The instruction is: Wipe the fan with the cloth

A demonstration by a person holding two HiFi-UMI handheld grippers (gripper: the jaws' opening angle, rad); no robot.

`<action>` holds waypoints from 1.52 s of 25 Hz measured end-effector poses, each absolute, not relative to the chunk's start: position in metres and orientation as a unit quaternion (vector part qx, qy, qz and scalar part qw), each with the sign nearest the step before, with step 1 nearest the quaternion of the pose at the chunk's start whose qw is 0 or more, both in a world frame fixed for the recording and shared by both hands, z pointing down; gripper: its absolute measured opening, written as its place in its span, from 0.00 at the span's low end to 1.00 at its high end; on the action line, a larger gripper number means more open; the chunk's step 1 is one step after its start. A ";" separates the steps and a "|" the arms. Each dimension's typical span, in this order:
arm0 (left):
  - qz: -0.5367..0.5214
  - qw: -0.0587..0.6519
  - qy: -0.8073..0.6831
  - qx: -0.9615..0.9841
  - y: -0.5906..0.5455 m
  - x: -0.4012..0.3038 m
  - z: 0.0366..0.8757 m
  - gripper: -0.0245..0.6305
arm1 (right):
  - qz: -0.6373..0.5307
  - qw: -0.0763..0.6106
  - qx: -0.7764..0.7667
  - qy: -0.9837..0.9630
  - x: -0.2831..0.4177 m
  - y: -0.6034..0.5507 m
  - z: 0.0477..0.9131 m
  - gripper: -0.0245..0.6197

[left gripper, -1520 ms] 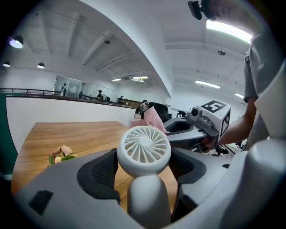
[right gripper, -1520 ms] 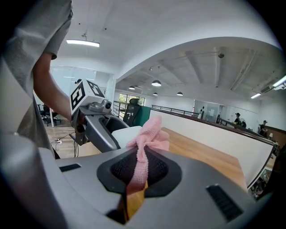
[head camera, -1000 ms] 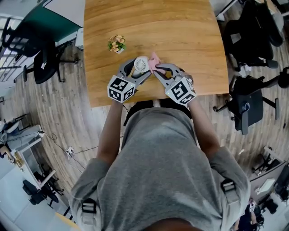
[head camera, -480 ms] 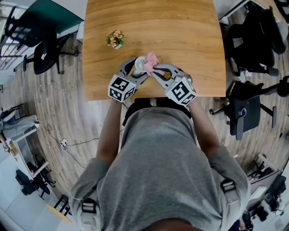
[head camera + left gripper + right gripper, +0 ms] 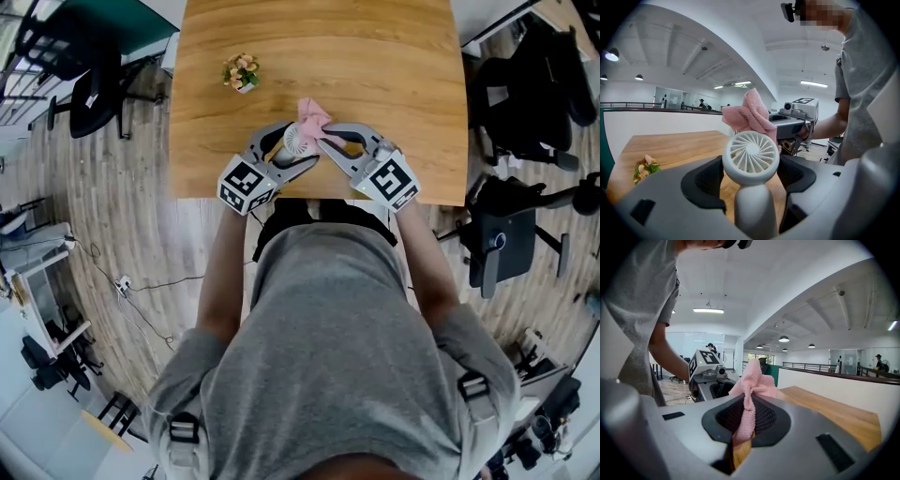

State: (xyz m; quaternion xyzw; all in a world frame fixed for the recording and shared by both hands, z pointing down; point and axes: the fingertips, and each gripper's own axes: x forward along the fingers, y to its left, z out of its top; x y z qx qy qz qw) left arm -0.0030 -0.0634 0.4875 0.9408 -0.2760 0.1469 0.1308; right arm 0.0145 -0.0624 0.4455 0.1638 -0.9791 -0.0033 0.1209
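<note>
A small white hand fan (image 5: pixel 294 140) stands upright over the table's near edge, and my left gripper (image 5: pixel 292 152) is shut on its handle. In the left gripper view the round fan head (image 5: pixel 751 157) faces the camera above the handle (image 5: pixel 754 211), which sits between the jaws of the left gripper (image 5: pixel 752 187). A bunched pink cloth (image 5: pixel 312 115) is pinched in my right gripper (image 5: pixel 324 132). The cloth (image 5: pixel 750 115) rises behind the top of the fan head and seems to touch it. In the right gripper view the cloth (image 5: pixel 752 380) hangs from the shut right gripper (image 5: pixel 743 420).
The wooden table (image 5: pixel 375 66) carries a small pot of flowers (image 5: pixel 241 71) at the far left. Black office chairs stand on the floor at the right (image 5: pixel 511 225) and at the left (image 5: pixel 89 103). My torso is close to the table's near edge.
The right gripper has lifted the cloth from beside the fan to behind the top of its head. The left gripper has shifted slightly with the fan.
</note>
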 end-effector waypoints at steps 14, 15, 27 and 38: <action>0.210 0.043 -0.206 0.955 -0.034 0.031 0.487 0.60 | 0.027 0.109 0.113 -0.987 0.010 -0.083 0.442 0.09; 0.212 0.038 -0.204 0.955 -0.032 0.032 0.486 0.60 | 0.032 0.108 0.108 -0.988 0.011 -0.084 0.443 0.09; 0.190 0.021 -0.212 0.958 -0.029 0.033 0.466 0.60 | 0.051 0.130 0.084 -0.987 0.027 -0.084 0.459 0.09; 0.277 -0.009 -0.215 0.936 -0.035 0.030 0.497 0.60 | 0.024 0.198 0.039 -0.979 0.034 -0.067 0.460 0.09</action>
